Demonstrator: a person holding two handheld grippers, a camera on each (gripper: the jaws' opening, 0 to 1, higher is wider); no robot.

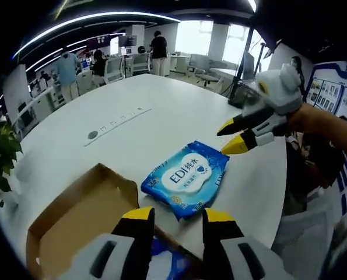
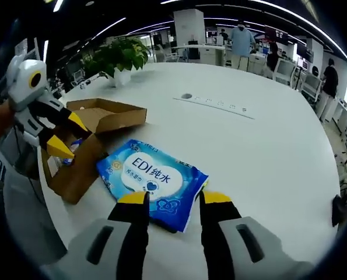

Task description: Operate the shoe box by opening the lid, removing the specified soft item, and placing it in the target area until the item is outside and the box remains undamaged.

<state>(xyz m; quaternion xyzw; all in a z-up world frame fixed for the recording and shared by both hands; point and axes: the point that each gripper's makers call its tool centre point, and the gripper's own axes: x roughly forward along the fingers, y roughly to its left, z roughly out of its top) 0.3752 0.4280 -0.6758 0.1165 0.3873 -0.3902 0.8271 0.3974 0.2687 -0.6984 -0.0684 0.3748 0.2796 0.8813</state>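
Fingers [image 2: 132, 201] of the right gripper [image 2: 170, 201] stand apart over the wet-wipes pack [image 2: 153, 181] ahead, released on the worktop [image 2: 266, 151]; left gripper [image 1: 176, 219] fingers gape above the cardboard box [image 1: 74, 219].

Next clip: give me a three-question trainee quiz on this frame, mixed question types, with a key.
1. True or false: the blue wipes pack lies on the white table, outside the cardboard box.
2. Which stands at the table's far edge in the right gripper view? A) a potted plant B) a kettle C) a stack of books
3. Fill in: the box's lid is ____.

Key:
1. True.
2. A.
3. Open. The left gripper is over the box, and the right gripper is open just short of the pack.
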